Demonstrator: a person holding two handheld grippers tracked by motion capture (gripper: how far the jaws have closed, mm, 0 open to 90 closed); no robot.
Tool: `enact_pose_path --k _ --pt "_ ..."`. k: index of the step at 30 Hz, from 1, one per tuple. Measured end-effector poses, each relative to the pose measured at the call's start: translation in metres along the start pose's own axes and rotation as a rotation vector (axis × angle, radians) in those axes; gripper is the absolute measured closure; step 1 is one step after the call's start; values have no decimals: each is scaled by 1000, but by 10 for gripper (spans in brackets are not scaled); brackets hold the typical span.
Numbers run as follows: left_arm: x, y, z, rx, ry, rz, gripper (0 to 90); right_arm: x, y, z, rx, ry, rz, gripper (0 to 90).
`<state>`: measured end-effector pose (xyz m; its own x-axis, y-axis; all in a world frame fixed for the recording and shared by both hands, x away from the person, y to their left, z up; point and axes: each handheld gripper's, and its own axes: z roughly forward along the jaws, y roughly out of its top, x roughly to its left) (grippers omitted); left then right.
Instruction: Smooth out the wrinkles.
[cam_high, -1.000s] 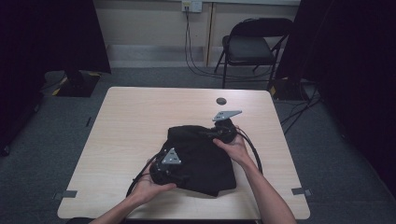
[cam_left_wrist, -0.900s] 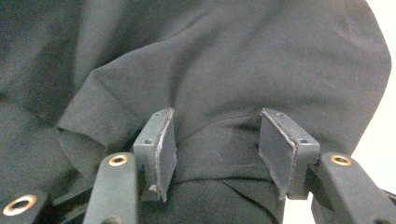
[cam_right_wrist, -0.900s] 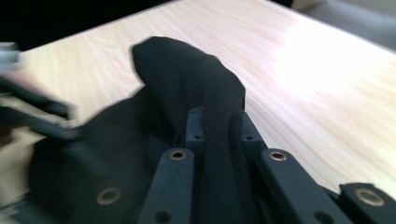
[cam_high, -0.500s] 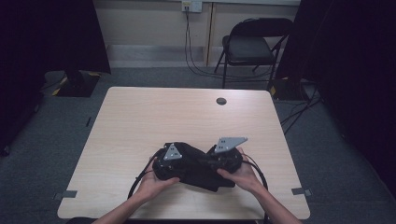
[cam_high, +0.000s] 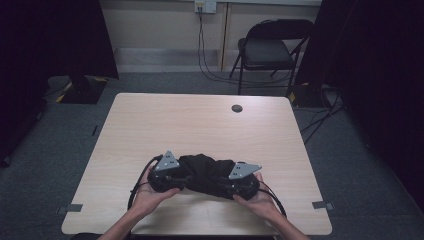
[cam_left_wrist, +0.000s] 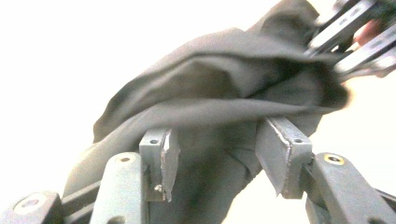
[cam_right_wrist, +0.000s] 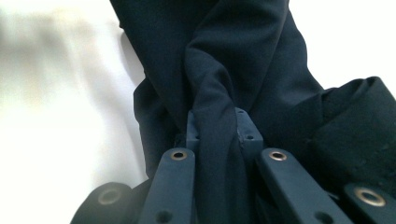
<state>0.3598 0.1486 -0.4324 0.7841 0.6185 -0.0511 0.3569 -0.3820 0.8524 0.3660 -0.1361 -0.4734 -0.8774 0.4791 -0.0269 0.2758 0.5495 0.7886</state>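
Right claw (cam_right_wrist: 217, 135) is clamped on a twisted fold of dark cloth (cam_high: 206, 172); left claw (cam_left_wrist: 212, 151) stands apart, fabric between its jaws. Soft, light, limp stuff, low centre of the high view: pinch your bunched folds, not single edges.

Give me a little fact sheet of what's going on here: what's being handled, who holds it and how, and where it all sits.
item: black bunched fabric garment
surface: light wooden table, garment near its front edge
right gripper: jaws pinched shut on a twisted fold of the garment
left gripper: jaws apart, cloth lying between them, have just been closing
hands: one on each gripper, at either end of the bundle
also on table: small dark round disc near the far edge
behind table: black folding chair
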Motion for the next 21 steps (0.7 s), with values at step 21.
enact_pose_path --k 21 --pt "9 10 48 184 -57 78 465 -4 -1 -25 -41 57 108 643"
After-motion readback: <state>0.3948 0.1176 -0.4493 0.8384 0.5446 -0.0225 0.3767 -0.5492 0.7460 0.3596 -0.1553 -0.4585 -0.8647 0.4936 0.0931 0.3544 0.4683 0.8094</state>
